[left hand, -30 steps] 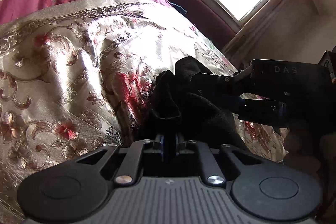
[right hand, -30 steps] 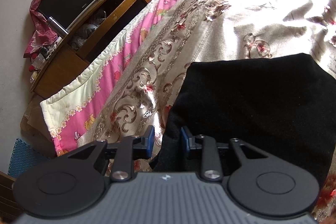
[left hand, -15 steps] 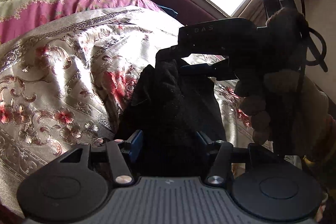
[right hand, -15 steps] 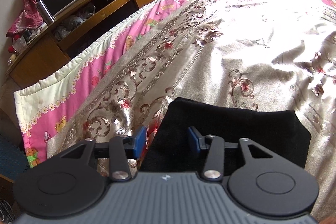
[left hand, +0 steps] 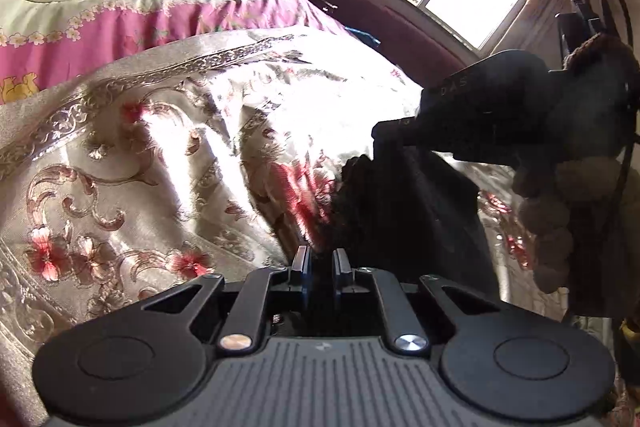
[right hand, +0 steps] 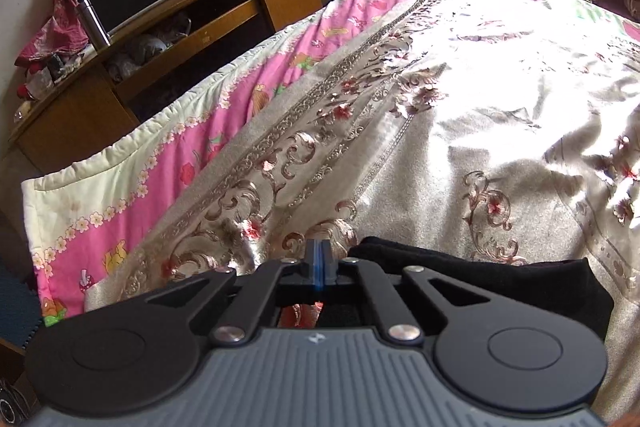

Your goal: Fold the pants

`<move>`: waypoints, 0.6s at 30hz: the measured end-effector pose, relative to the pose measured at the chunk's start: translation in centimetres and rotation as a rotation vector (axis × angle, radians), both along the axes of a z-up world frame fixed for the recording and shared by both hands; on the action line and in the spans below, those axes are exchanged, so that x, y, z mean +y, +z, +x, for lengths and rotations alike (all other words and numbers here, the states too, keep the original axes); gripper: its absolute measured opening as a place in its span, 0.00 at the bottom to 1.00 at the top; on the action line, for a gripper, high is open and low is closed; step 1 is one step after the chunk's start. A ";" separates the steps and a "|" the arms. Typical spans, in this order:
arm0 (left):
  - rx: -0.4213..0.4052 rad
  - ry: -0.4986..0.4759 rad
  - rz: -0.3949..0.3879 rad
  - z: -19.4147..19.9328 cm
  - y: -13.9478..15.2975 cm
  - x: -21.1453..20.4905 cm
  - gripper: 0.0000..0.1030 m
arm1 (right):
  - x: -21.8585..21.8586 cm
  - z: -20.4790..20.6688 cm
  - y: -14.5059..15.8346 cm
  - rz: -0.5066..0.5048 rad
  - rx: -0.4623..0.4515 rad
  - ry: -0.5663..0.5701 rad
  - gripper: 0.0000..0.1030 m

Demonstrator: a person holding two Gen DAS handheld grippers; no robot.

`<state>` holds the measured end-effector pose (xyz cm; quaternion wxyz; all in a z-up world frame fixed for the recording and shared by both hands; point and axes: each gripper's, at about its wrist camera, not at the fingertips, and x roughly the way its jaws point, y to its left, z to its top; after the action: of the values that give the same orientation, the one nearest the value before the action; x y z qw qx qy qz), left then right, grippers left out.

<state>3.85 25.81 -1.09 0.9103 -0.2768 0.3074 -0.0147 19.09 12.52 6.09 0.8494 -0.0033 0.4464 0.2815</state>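
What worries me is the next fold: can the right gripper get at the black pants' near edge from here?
Probably yes. The right gripper sits over the bedspread with the black pants just beside its fingers and nothing between them. Its jaws are shut, so it must open first.

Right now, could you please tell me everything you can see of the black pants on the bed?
The black pants look like soft, matte knit fabric, folded into a flat bundle lying on the floral satin bedspread. In the left wrist view they rise in a bunched dark heap right ahead of the left gripper, whose jaws stand slightly apart at the cloth. The right gripper, shut and empty, sits beside their left edge.
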 end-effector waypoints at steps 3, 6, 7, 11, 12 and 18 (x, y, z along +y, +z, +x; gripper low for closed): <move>-0.035 0.040 -0.014 -1.5 0.8 1.0 0.23 | -2.5 -1.2 1.2 0.088 -0.032 -0.010 0.03; -0.143 0.027 0.054 -2.7 4.4 0.7 0.23 | -4.8 -3.3 3.1 0.068 -0.134 -0.014 0.07; -0.186 -0.008 0.045 -2.7 5.6 0.4 0.23 | -5.5 -3.7 3.3 0.057 -0.148 -0.016 0.07; -0.254 -0.179 0.017 -1.3 6.3 -2.5 0.25 | -6.2 -3.7 1.5 0.030 -0.094 0.025 0.07; -0.238 -0.218 0.021 -0.7 5.8 -3.4 0.25 | -5.9 -3.3 1.0 0.027 -0.084 0.036 0.07; -0.066 -0.277 0.295 3.0 2.2 -6.0 0.23 | -2.5 0.8 -3.4 0.041 -0.012 0.109 0.05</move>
<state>6.84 19.77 1.07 0.9399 -0.0948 0.3114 -0.1033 19.92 10.05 2.64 0.8354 -0.0118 0.4344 0.3366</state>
